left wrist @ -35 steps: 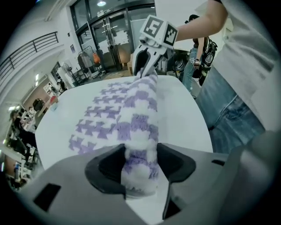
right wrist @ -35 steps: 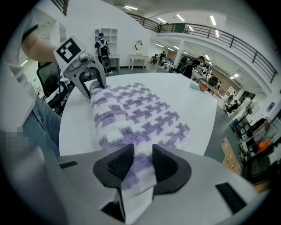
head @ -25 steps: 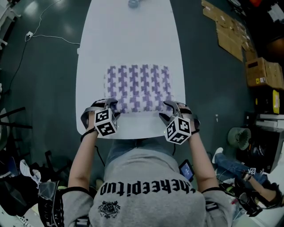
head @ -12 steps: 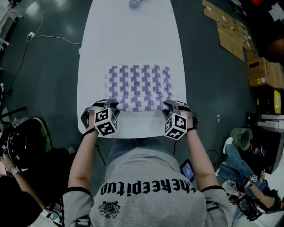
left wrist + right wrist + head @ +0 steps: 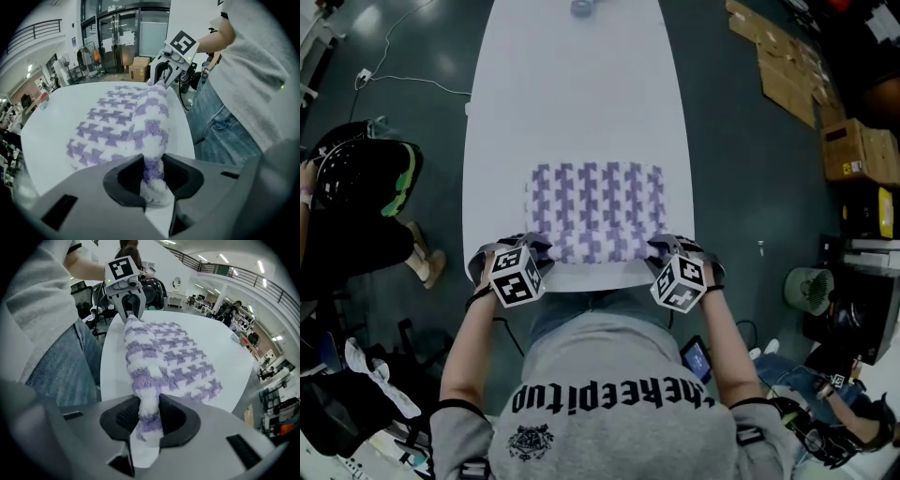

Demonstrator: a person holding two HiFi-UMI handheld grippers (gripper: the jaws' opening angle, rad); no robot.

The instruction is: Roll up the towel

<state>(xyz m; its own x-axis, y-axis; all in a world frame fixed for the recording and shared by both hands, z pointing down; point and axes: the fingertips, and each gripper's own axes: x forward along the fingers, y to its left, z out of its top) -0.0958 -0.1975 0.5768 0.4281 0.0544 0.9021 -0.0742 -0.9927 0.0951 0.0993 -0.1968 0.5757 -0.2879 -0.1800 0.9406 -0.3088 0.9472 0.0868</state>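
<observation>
Head view: towel (image 5: 595,211) lies spread flat on the table (image 5: 577,94), on the table's near half, with its near edge just short of the table's near rim. Its long axis runs across the table from left to right, and the short sides point toward the table's far end. The purple-and-white check faces up. The left gripper (image 5: 152,176) is at the towel's near left corner, by the table's near left rim. Its jaws have just been closing and now stand partly closed, pads pressed on a fold of towel between them. The right gripper (image 5: 149,417) is at the near right corner, by the table's near right rim. Its jaws have likewise just been closing and are clamped part-way on a fold of towel. Both gripper views show the near edge bunched into a raised ridge that runs along the long axis from one gripper to the other, parallel to the table's near rim. The rest of the cloth lies flat on the table beyond the ridge. A small grey object (image 5: 581,7) sits at the table's far end, well apart from the towel; its kind cannot be told.
</observation>
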